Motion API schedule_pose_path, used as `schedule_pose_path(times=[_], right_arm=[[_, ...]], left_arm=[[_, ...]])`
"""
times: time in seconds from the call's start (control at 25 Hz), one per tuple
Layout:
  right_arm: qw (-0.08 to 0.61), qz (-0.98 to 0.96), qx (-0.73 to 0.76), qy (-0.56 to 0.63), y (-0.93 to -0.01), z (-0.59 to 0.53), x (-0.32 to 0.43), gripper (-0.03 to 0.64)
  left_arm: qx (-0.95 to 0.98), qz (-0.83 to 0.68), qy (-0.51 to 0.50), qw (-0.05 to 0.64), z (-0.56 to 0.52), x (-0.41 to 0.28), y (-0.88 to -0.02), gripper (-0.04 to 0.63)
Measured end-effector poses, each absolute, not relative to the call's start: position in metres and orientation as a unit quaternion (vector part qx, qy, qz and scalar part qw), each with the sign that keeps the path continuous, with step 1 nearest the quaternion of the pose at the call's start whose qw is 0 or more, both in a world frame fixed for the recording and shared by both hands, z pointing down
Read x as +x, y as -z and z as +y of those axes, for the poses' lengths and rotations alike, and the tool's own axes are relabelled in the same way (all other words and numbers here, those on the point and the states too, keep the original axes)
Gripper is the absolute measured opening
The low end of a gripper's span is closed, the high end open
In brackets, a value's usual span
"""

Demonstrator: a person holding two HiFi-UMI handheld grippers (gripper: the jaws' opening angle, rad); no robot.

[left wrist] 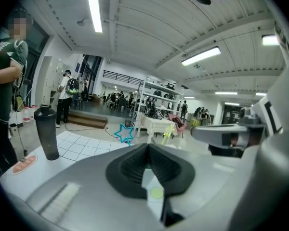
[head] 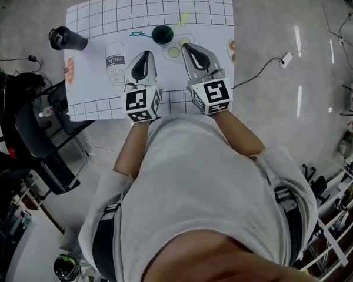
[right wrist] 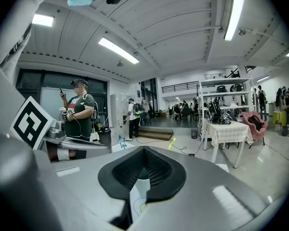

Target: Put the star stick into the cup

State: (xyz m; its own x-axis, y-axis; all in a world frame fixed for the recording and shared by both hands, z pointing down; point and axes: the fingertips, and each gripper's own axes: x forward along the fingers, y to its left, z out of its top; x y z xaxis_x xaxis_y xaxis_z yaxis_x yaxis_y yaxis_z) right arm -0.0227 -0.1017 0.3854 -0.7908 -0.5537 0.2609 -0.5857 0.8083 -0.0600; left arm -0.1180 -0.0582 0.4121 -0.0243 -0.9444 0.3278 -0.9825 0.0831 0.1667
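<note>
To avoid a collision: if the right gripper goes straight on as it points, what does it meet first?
The right gripper would probably meet the dark cup first: it shows between the jaws in that gripper's view.

The left gripper (head: 146, 54) and right gripper (head: 186, 46) are smooth silver-grey shells narrowing to the claw, whose inner faces carry black ribbed pads (left wrist: 130, 166). Behind each claw sits a white cube (head: 142, 103) printed with black square markers. The person wears a pale grey short-sleeved T-shirt (head: 206, 181) and dark trousers (head: 104, 245).
</note>
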Motion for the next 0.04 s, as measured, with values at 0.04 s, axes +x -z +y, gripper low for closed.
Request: schedule_pose_path(times=[0.04], right_arm=[[0.117,-0.944,0.3,-0.069,-0.3858,-0.1014,-0.0231,-0.002]], left_arm=[[0.675,-0.713,-0.053,0.182,-0.0582,-0.1178,-0.4129,0.002]])
